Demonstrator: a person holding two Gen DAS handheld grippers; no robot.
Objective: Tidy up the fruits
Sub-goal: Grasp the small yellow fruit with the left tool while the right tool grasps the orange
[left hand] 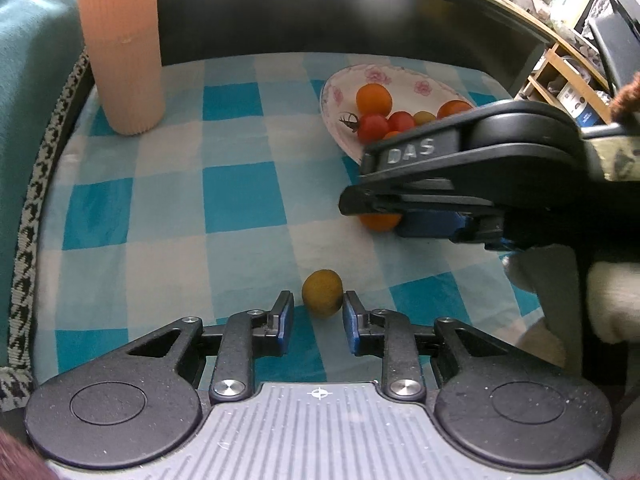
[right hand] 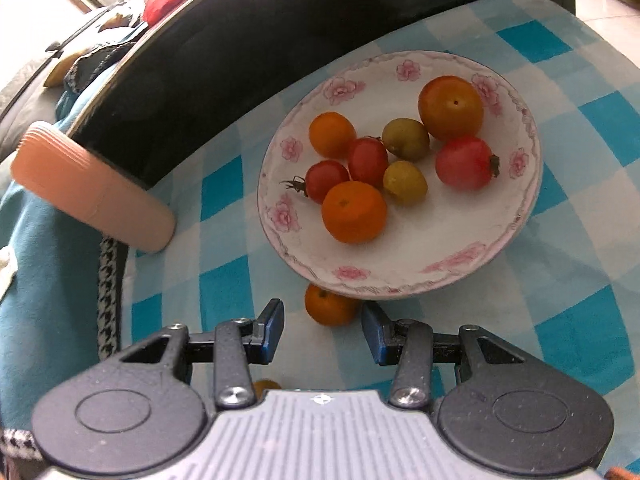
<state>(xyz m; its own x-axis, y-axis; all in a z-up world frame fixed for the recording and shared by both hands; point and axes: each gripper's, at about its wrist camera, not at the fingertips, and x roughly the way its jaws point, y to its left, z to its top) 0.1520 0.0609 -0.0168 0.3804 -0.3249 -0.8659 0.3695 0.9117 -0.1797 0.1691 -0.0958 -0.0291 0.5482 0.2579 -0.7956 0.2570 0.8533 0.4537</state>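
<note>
A white floral plate [right hand: 400,276] on the blue checked cloth holds several small red, orange and yellow-green tomatoes; it also shows in the left wrist view [left hand: 340,88]. My left gripper [left hand: 318,312] is open, with a yellow-green tomato [left hand: 322,293] on the cloth between its fingertips, close to the right pad. My right gripper [right hand: 322,330] is open around a loose orange tomato [right hand: 330,306] lying on the cloth against the plate's near rim. In the left wrist view that gripper [left hand: 372,208] hides most of this orange tomato [left hand: 380,222].
A tall ribbed peach cup [left hand: 120,44] stands at the cloth's far left; it also shows in the right wrist view [right hand: 92,196]. A dark curved chair back [right hand: 240,40] rims the far side. Teal fabric [left hand: 28,80] lies on the left. Another yellowish fruit [right hand: 266,386] peeks out under the right gripper.
</note>
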